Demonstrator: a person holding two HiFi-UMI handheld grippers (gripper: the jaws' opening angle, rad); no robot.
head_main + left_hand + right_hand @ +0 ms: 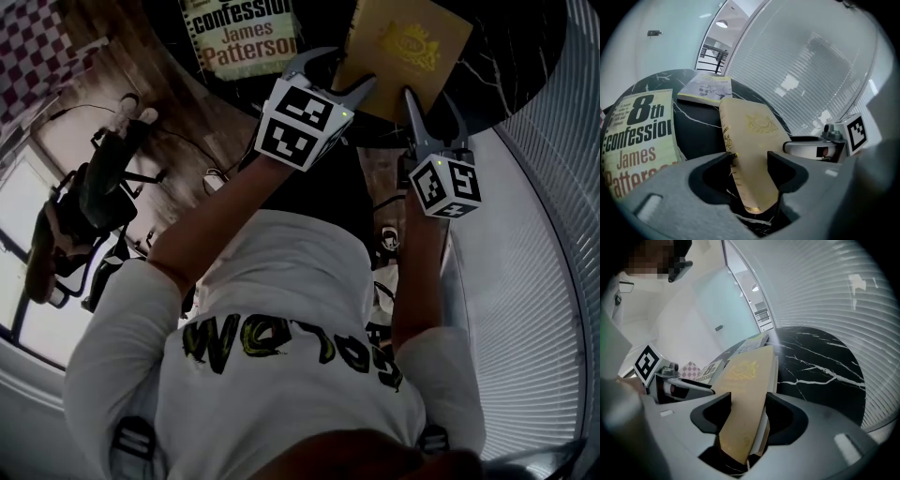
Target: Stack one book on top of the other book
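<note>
Your left gripper has the gold book between its jaws, one pad against the spine edge and the other on the cover. It looks clamped rather than loose. The right gripper is closed on the same book further along its near edge, with pads on the cover and the underside.

That book sits at the near side of the table, angled, with its far end towards the middle. The paperback lies to its left, apart from it, and a third book lies further back.

Expect the gold book to behave as a stiff board with a smooth, probably slick cover and some weight. You hold only one edge, so the far end will want to drop and the cover may slide in the pads. Grip firmly, keep both grippers level with each other, and don't twist one against the other. The paperback is likely softer, so set the gold book down flat and square on it.
</note>
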